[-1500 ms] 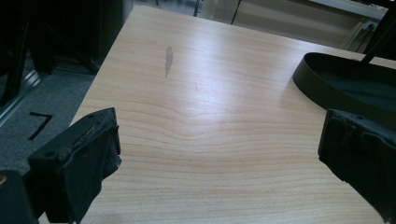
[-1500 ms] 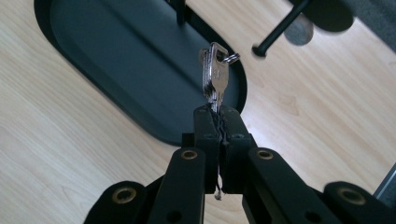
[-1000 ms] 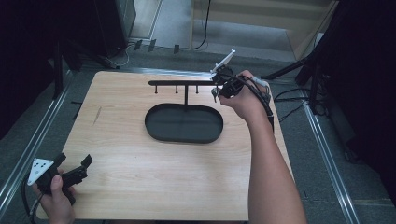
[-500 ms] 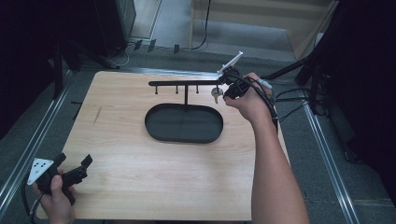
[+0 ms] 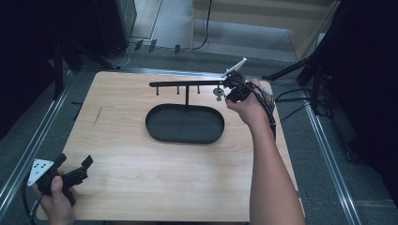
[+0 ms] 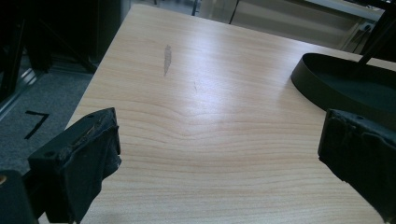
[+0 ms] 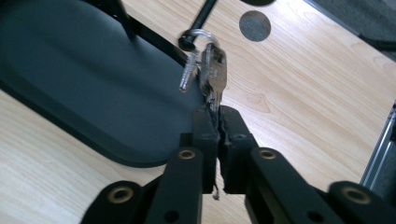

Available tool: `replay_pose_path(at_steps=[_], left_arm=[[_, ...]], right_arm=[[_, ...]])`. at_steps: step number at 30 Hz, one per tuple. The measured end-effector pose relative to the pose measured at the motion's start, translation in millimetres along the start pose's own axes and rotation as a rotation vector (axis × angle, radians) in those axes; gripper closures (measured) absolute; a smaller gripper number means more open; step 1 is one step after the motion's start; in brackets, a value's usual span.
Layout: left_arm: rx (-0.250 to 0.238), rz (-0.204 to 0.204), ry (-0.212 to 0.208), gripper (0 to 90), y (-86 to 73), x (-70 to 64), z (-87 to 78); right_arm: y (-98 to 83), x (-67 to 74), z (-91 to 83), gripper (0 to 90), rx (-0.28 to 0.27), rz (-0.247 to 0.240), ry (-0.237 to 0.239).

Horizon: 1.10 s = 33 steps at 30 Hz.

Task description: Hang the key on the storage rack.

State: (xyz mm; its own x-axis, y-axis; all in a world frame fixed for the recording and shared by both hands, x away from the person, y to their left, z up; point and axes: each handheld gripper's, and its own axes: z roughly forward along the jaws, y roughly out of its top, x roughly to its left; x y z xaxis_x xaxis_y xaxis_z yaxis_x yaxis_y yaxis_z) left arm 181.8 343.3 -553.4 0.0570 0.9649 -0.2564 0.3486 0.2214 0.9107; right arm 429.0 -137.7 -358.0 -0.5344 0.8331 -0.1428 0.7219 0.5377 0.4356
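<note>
While pinching the tip of a key, right gripper (image 7: 217,122) at the far right end of the rack (image 5: 187,85), jaws clenched tight on the blade. Keys (image 7: 208,74) dangling on a silver ring (image 7: 198,36), ring looped over what looks like the rack's last peg, though blurred at that spot in the right gripper view. Same bunch seen small in the high view (image 5: 218,92), just beside the right hand (image 5: 247,103), above the surface near its far right edge. Black oval tray (image 5: 185,124) at mid-surface, directly under the rack's bar, upright post rising from its far rim. Round hole (image 7: 254,25) in the wood beyond the keys.

Left gripper (image 5: 70,171) well apart, low at the near left corner of the surface (image 5: 141,183), held in the left hand (image 5: 58,199), grey three-cornered plate on top. Jaws released and spread wide, nothing between them, bare wood grain showing through the gap in the left gripper view (image 6: 224,163). Tray's near rim at upper right of that view. Dark smudge (image 6: 166,58) on the wood farther off.
</note>
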Motion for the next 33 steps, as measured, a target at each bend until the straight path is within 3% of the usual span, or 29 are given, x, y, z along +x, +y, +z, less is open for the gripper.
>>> replay_pose_path(at_steps=[2, 11, 16, 19, 25, 26, 27, 28, 33], left_arm=[[0.001, 0.001, -0.001, 0.0, 0.0, 0.0, 0.0], [0.001, 0.002, -0.001, 0.0, 0.0, -0.3, 0.2], [0.001, 0.003, 0.000, 0.0, 0.0, -0.4, 0.2], [0.002, 0.004, 0.000, 0.0, 0.1, -0.5, 0.3], [0.003, 0.005, 0.001, 0.0, 0.1, -0.7, 0.4], [0.002, 0.006, 0.001, 0.0, 0.0, -0.7, 0.3], [0.002, 0.006, 0.001, 0.0, 0.0, -0.7, 0.3], [0.003, 0.006, 0.002, 0.0, 0.1, -0.9, 0.3], [0.003, 0.008, 0.002, 0.0, 0.1, -1.1, 0.4]], right_arm=[[-1.3, -1.1, 1.8, 73.7, 0.002, 0.006, -0.020], [-19.3, -7.9, 14.1, 65.9, 0.045, 0.056, -0.036], [-40.1, -14.4, 23.1, 53.7, 0.026, 0.140, -0.111], [-50.7, -17.1, 29.4, 45.0, 0.038, 0.179, -0.087], [-71.8, -19.3, 43.8, 30.8, 0.073, 0.201, -0.077], [-79.8, -19.5, 48.8, 23.3, 0.079, 0.221, -0.066], [-79.8, -19.5, 48.8, 23.3, 0.079, 0.221, -0.066], [-88.0, -18.9, 54.0, 17.1, 0.083, 0.227, -0.059], [-108.4, -16.3, 61.6, 8.4, 0.052, 0.250, -0.061]])
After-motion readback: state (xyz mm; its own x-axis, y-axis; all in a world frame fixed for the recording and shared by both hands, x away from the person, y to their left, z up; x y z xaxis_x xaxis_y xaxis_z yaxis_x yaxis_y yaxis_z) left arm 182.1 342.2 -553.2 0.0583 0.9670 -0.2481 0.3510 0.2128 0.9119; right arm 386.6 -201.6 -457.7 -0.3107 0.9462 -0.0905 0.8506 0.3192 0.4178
